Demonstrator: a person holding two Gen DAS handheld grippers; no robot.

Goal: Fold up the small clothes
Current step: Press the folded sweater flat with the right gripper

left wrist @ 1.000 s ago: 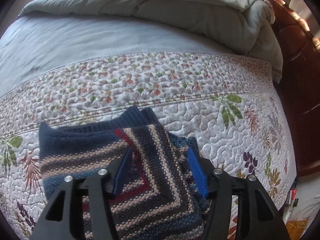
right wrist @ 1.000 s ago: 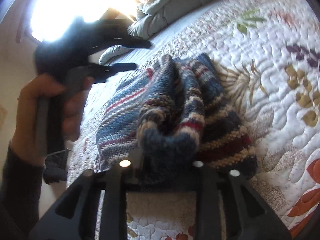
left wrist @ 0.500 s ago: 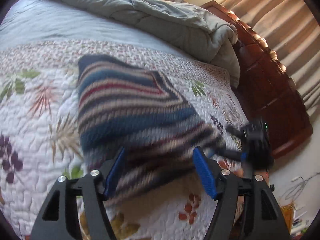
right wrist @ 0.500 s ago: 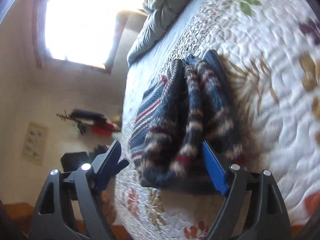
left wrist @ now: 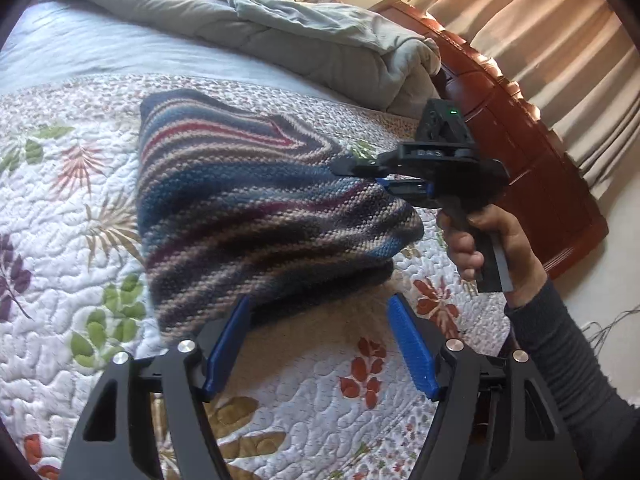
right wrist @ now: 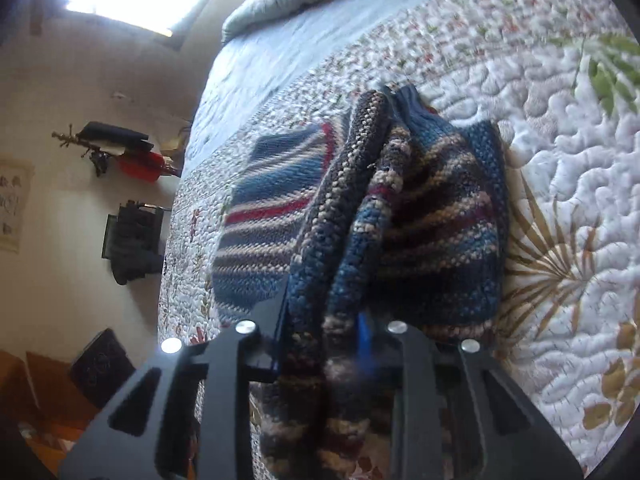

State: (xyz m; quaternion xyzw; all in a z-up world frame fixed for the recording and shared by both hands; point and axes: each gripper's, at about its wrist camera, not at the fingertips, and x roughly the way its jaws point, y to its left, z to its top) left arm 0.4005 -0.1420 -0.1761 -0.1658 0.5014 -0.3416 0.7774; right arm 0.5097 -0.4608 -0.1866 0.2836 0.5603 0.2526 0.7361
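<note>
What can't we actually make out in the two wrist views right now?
- Right wrist view: the right gripper fingers are buried in bunched sweater, so grip depth is hidden.
- Left wrist view: the sweater's underside and layer count, covered by its top fold.
- Wall poster: cut off at the edge, text too small.

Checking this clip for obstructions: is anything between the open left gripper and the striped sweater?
Nothing visible. The left gripper is open at the near edge of the striped knit sweater, with only floral quilt under the gap. The right gripper already clamps the sweater's far corner.
</note>
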